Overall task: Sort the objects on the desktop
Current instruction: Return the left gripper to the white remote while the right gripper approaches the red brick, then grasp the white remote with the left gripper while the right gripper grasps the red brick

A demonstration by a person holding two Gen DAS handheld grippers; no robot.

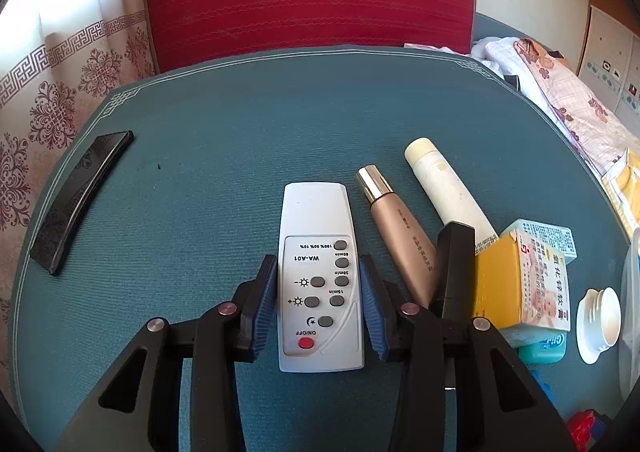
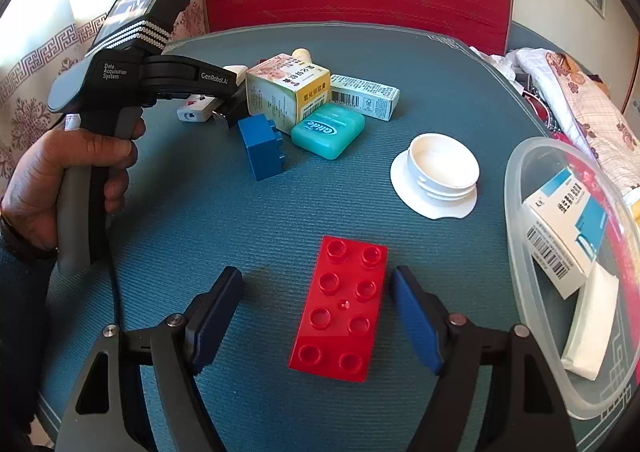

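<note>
In the left wrist view my left gripper [image 1: 319, 284] has its blue pads on both long sides of a white remote control [image 1: 318, 272] that lies flat on the teal mat [image 1: 224, 140]; whether they press it I cannot tell. In the right wrist view my right gripper [image 2: 316, 308] is open around a flat red toy brick [image 2: 340, 308] lying on the mat, fingers not touching it. The left gripper's body and the hand that holds it [image 2: 80, 172] show at the left of that view.
A gold tube [image 1: 400, 240], a cream bottle [image 1: 444, 188], a yellow carton [image 1: 520, 284] and a black case [image 1: 80, 200] lie near the remote. A blue brick [image 2: 262, 146], floss box [image 2: 328, 130], white lid [image 2: 440, 176] and clear tub [image 2: 516, 212] with boxes surround the red brick.
</note>
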